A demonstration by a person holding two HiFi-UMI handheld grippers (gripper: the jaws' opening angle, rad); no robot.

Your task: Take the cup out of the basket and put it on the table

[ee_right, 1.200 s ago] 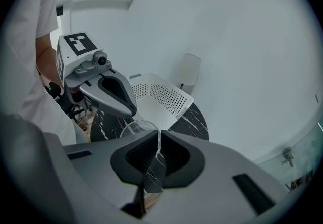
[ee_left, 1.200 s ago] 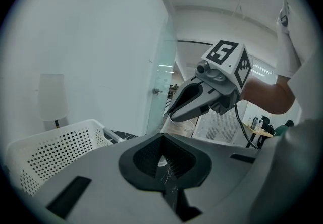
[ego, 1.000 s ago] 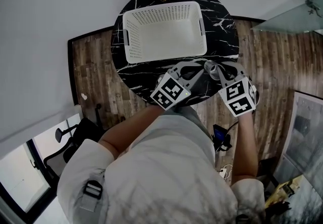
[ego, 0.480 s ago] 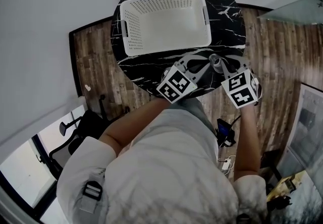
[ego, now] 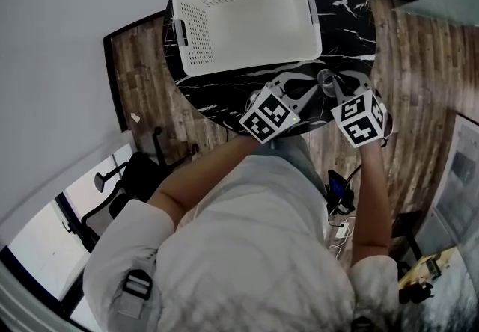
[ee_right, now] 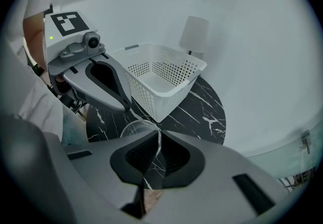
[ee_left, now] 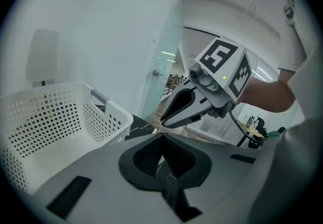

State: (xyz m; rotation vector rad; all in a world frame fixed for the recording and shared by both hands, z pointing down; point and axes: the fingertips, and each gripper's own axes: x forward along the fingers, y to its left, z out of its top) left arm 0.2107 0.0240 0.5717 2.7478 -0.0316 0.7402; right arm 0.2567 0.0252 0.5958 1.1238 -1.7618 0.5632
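The cup [ee_right: 135, 128] is clear, see-through glass with a thin round rim. The right gripper [ee_right: 157, 142] pinches its wall at the near edge of the black marble table [ego: 346, 5], outside the white perforated basket [ego: 247, 16]. The left gripper [ee_left: 162, 140] is pressed together on nothing.

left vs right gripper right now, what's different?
The left gripper's jaws are shut on nothing; the right gripper's jaws are shut on the cup's wall. The left gripper sits in front of the basket; the right gripper is off its right corner. Both are over the table's near edge.
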